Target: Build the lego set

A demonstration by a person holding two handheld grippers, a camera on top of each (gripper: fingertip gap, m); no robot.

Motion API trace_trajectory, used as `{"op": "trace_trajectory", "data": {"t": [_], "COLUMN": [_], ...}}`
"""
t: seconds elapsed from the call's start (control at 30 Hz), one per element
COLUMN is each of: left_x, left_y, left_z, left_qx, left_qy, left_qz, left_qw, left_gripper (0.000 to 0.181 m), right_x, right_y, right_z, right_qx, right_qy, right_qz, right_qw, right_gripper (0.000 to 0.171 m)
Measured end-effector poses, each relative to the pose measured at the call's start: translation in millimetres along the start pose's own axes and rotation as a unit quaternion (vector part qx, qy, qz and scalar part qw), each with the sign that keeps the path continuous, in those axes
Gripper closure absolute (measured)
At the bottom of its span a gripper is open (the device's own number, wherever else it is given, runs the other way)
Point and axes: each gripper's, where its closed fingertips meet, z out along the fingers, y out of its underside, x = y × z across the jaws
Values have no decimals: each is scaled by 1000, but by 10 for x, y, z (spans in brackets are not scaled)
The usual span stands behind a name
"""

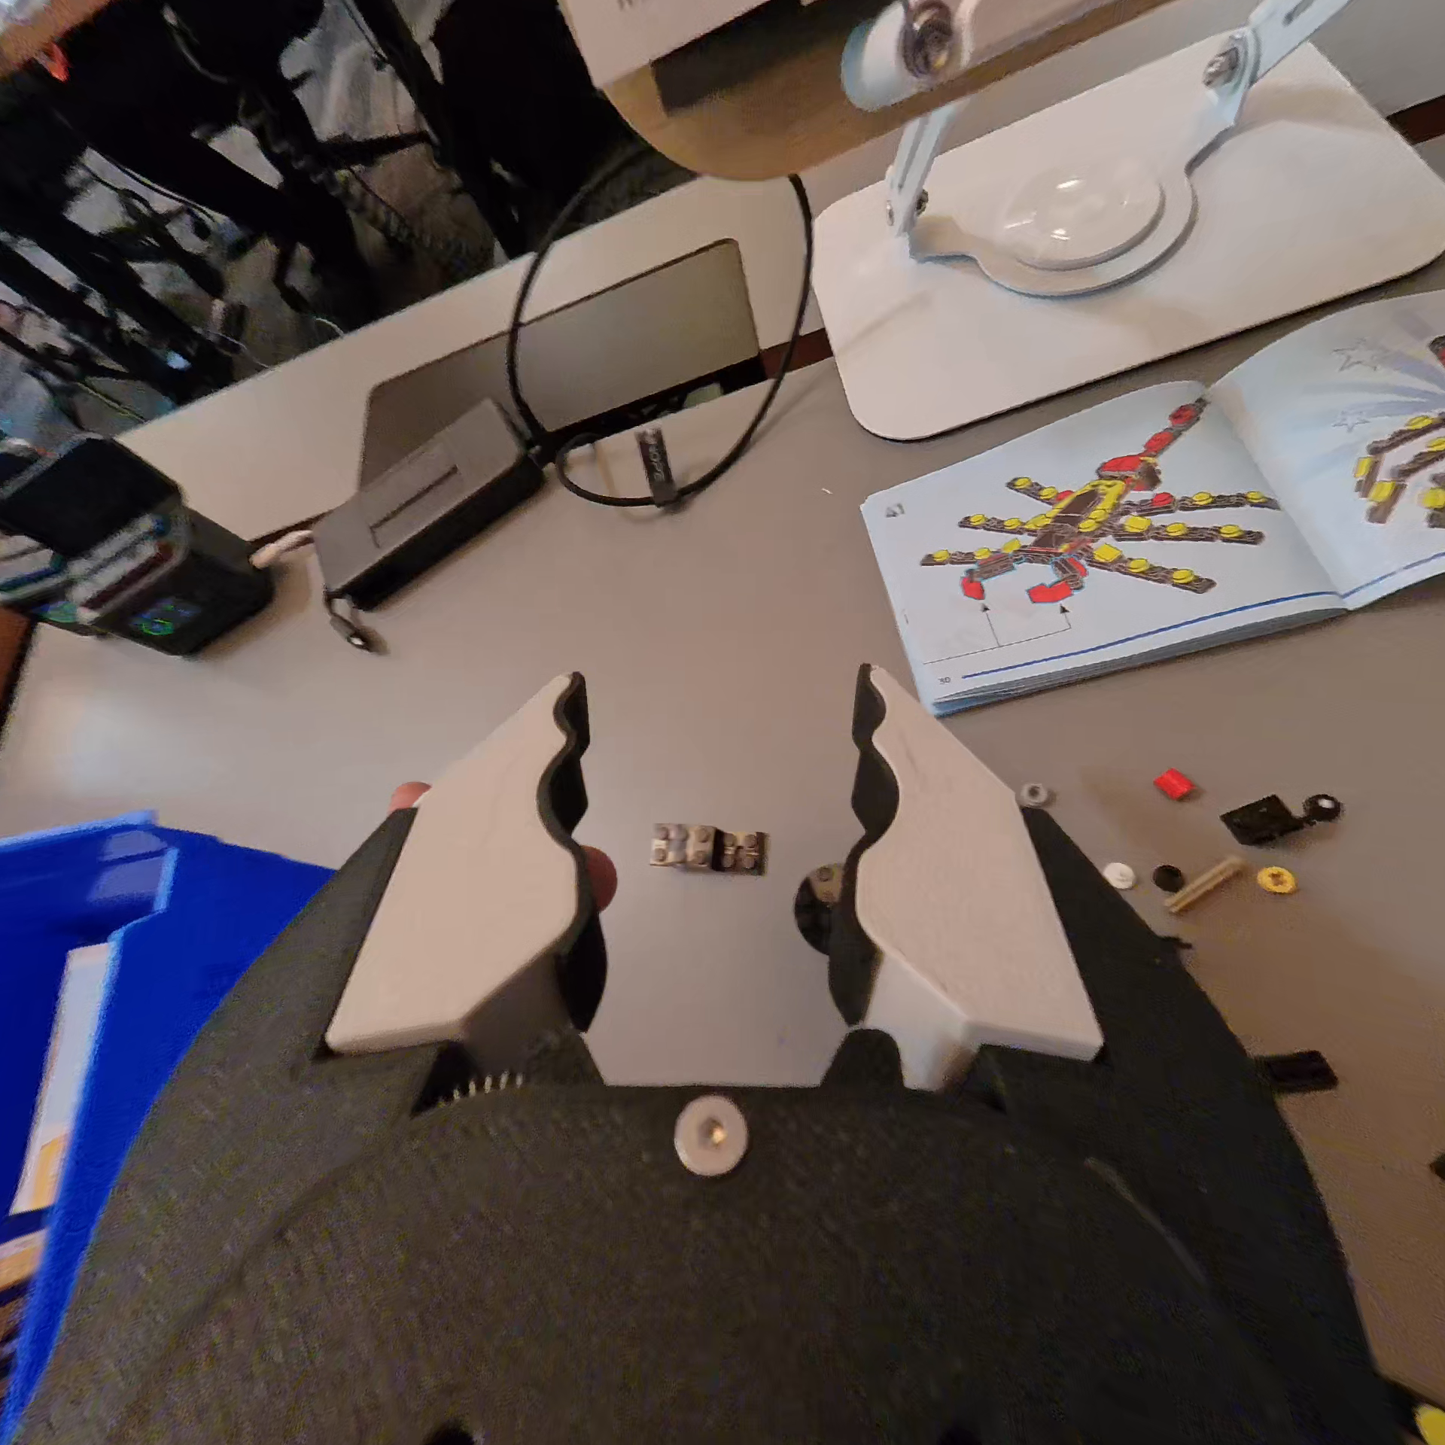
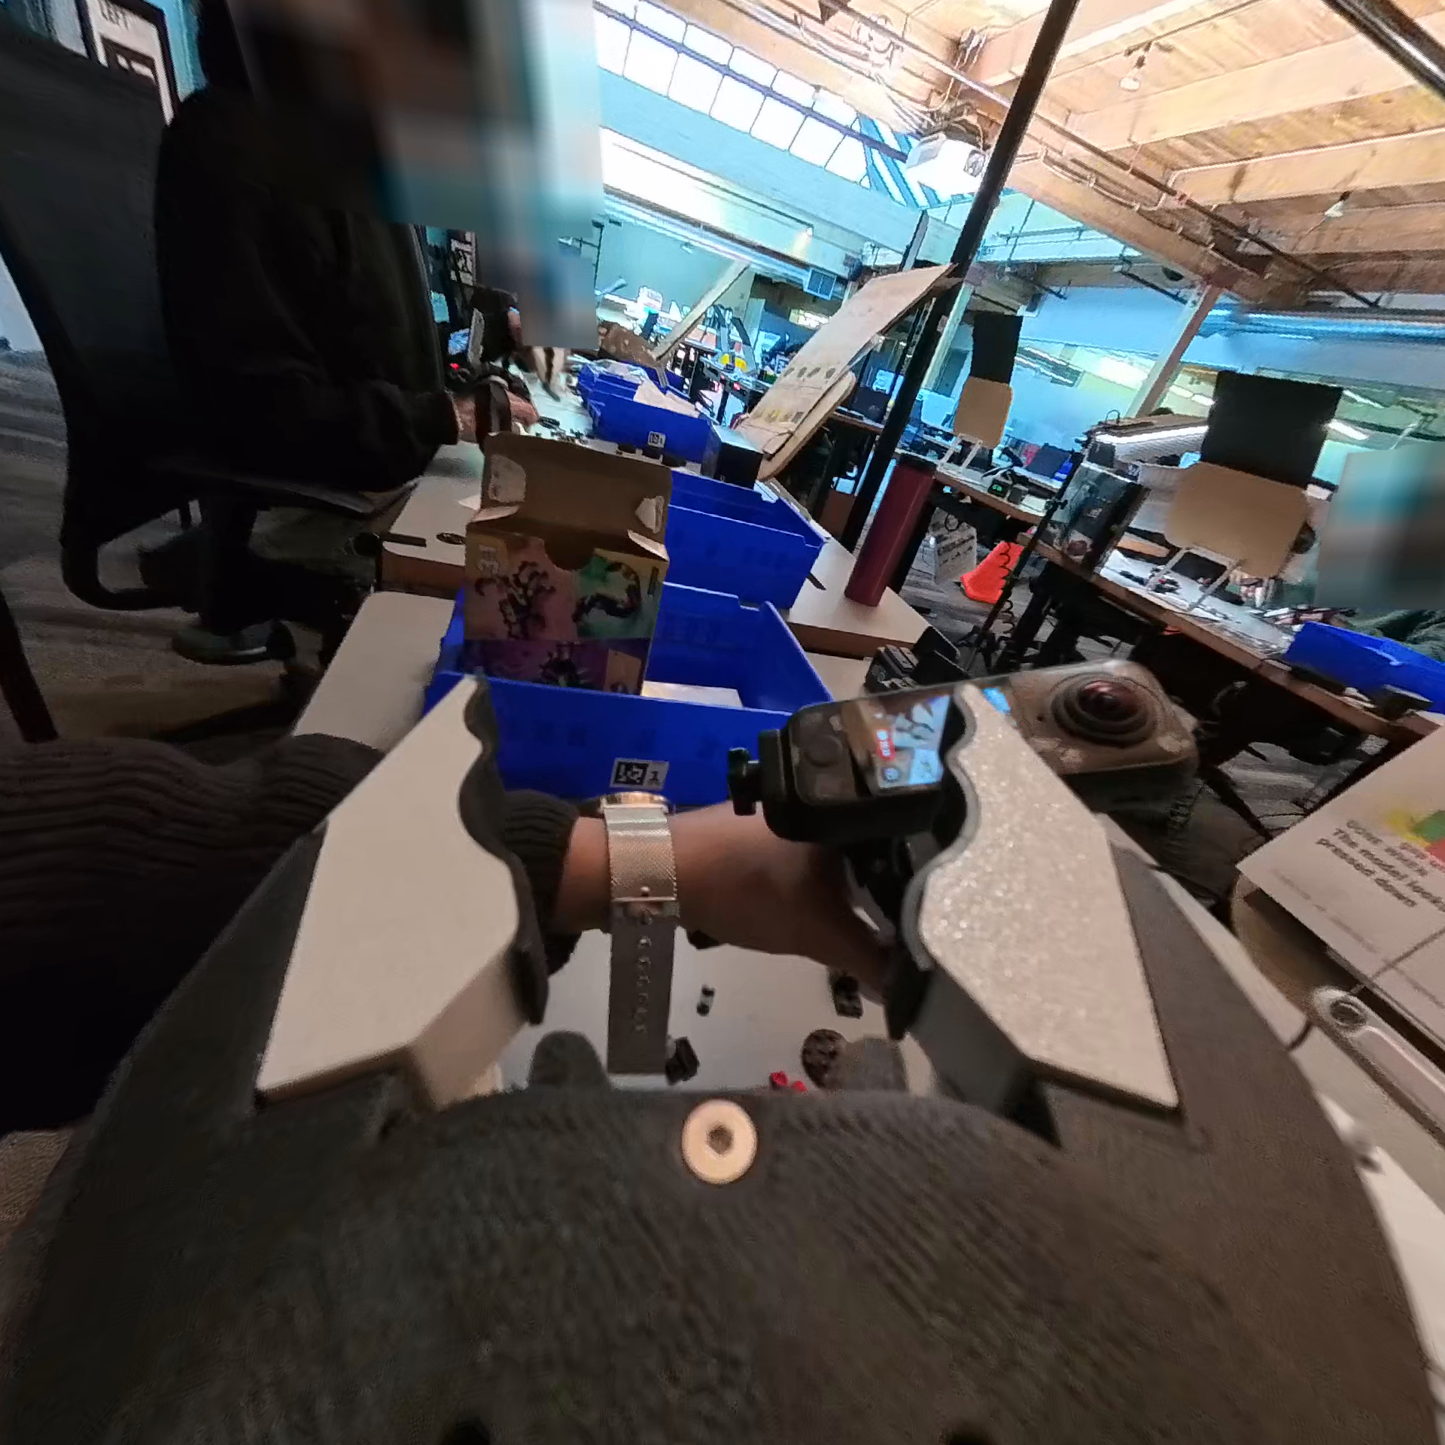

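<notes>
My left gripper is open and empty above the grey table. A small grey-and-dark brick assembly lies on the table between its fingers. Several loose pieces lie to the right: a red tile, a black piece, a tan pin, a yellow round piece. An open instruction booklet lies at the right. My right gripper is open and empty, held level, looking across the person's wrist with a metal watch. Small dark pieces lie on the table below it.
A blue bin stands at the left; in the right wrist view it holds an opened cardboard set box. A white lamp base, a black power brick with cable and a camera stand at the back. A person sits at the neighbouring table. Left tips to right tips: about 25 cm. My left gripper is the nearer one to the red tile: about 12 cm, against 30 cm. About 12 cm separates my left fingertips from the tan pin. The right gripper is farther from the black piece, some 30 cm, than the left, some 15 cm.
</notes>
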Motion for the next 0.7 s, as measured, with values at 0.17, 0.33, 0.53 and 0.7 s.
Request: {"op": "trace_trajectory", "data": {"t": [0.17, 0.33, 0.53, 0.7], "left_x": [159, 278, -218, -509], "left_y": [71, 60, 586, 753], "left_z": [74, 59, -222, -418], "left_qx": [-1, 35, 73, 108], "left_qy": [18, 38, -14, -48], "left_qz": [-14, -88, -260, -252], "left_qw": [1000, 995, 963, 960], "left_gripper": [124, 139, 181, 181], "right_x": [138, 165, 48, -357], "right_y": [180, 159, 233, 357], "right_z": [-22, -75, -65, 19], "right_qx": [-53, -35, -39, -77], "right_qy": [21, 8, 1, -42], "right_qz": [-3, 65, 40, 11], "right_qw": [998, 997, 998, 996], "right_gripper": [61, 88, 96, 120]}}
